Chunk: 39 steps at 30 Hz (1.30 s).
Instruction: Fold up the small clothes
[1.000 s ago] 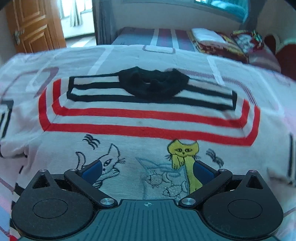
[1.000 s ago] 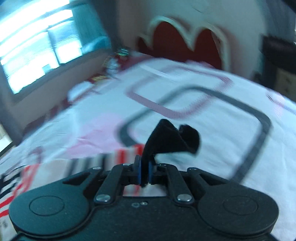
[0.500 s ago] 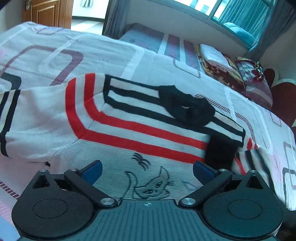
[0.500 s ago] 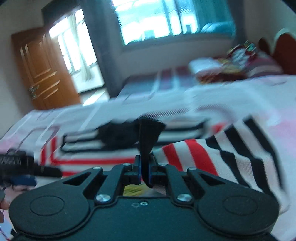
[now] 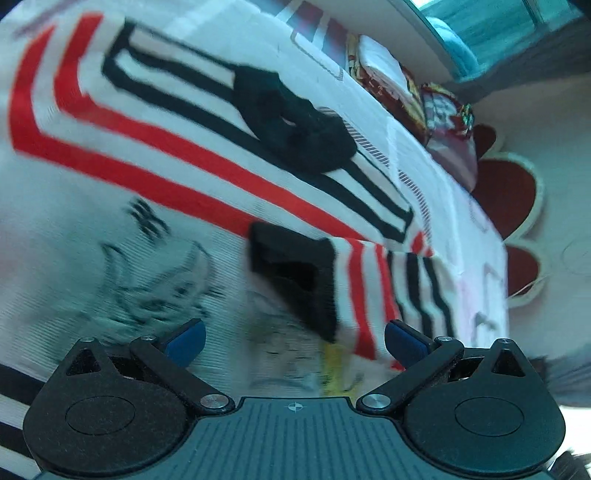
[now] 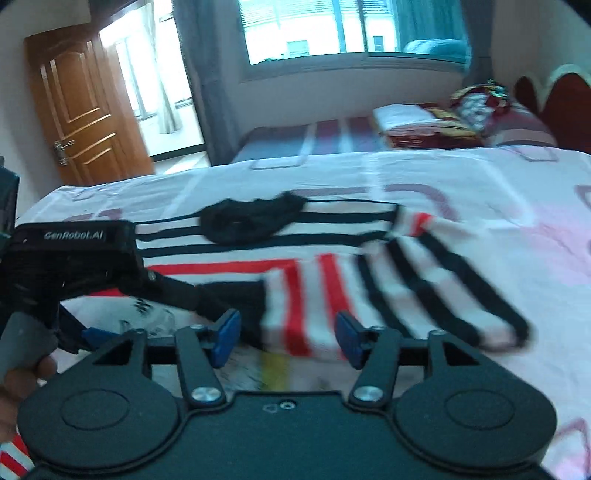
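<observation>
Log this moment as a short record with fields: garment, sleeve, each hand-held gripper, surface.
garment: striped shirt with cat print, lying flat, black collar facing the window
sleeve: right sleeve folded in over the body, black cuff on the chest
left hand-held gripper: open, empty
right hand-held gripper: open, empty, above the sleeve
surface: bed sheet

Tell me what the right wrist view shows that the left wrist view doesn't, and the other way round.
Only the right wrist view shows the door, the window and the left gripper from outside. Only the left wrist view shows the cat print clearly. Both show the shirt on the bed, its black collar, and the sleeve folded across the front. Both grippers are open; the right gripper holds nothing.
</observation>
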Tool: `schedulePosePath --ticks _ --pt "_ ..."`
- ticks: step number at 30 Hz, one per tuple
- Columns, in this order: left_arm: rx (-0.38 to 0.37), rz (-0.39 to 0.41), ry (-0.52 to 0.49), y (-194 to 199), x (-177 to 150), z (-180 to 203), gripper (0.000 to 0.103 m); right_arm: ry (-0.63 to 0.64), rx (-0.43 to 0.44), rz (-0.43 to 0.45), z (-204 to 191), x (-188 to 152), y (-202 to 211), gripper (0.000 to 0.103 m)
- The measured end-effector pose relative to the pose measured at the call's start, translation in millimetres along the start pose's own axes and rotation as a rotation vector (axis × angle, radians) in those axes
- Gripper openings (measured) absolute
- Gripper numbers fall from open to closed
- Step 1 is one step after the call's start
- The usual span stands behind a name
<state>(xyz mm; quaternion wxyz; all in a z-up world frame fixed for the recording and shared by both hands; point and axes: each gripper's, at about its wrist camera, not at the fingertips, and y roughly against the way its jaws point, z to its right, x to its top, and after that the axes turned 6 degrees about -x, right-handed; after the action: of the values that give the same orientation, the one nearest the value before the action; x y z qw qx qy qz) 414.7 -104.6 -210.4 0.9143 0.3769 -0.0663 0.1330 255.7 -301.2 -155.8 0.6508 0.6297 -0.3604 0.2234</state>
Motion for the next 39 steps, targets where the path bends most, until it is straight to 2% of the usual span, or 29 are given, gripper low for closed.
schedulePosePath --ticks 3,8,9,10,11,12,13,17,18,19,20,25,28,30,32,35,37,39 --pt "-0.003 0.03 0.044 -18 0 2 0.103 -0.017 -0.052 -0.01 13 -8 -1 0.06" --pt "-0.002 0.102 0.045 -33 -1 11 0.102 -0.063 -0.129 -0.027 35 -26 1 0.06" --pt "0.007 0.109 0.031 -36 -2 15 0.099 -0.075 -0.145 -0.029 42 -29 3 0.06" --pt "0.012 0.123 0.023 -38 -2 18 0.074 -0.086 -0.161 -0.03 46 -32 4 0.06" --pt "-0.012 0.134 0.018 -39 -2 19 0.058 -0.097 -0.185 -0.031 51 -32 3 0.06" --pt "-0.047 0.111 0.042 -44 0 16 0.04 -0.103 -0.203 -0.034 57 -35 3 0.06" --pt "-0.055 0.094 0.074 -51 1 14 0.04 -0.108 -0.214 -0.039 62 -36 0 0.06" --pt "-0.042 0.133 0.064 -61 1 18 0.04 -0.154 -0.212 -0.054 77 -39 -4 0.06" --pt "-0.04 0.152 0.057 -61 1 19 0.032 -0.156 -0.212 -0.054 78 -39 -5 0.06" --pt "-0.03 0.168 0.039 -62 1 22 0.01 -0.152 -0.213 -0.051 78 -38 -6 0.06" --pt "-0.036 0.179 0.031 -53 2 15 0.006 -0.147 -0.219 -0.048 79 -39 -7 0.059" --pt "-0.09 0.315 -0.01 -14 11 12 0.006 -0.185 -0.249 -0.048 89 -38 -14 0.06" --pt "-0.087 0.381 -0.027 8 21 7 0.006 -0.178 -0.261 -0.042 90 -34 -21 0.057" --pt "-0.069 0.407 -0.03 19 25 -1 0.006 -0.159 -0.261 -0.032 86 -31 -28 0.042" --pt "-0.031 0.422 -0.027 26 29 -13 0.006 -0.13 -0.252 -0.032 79 -27 -35 0.019" --pt "0.045 0.405 0.039 25 29 -44 0.006 -0.09 -0.269 -0.017 73 -26 -36 0.014" --pt "0.09 0.367 0.042 12 24 -56 0.006 -0.124 -0.26 -0.021 83 -30 -33 0.014" --pt "0.105 0.378 0.011 7 20 -55 0.006 -0.138 -0.252 -0.032 88 -35 -34 0.014"
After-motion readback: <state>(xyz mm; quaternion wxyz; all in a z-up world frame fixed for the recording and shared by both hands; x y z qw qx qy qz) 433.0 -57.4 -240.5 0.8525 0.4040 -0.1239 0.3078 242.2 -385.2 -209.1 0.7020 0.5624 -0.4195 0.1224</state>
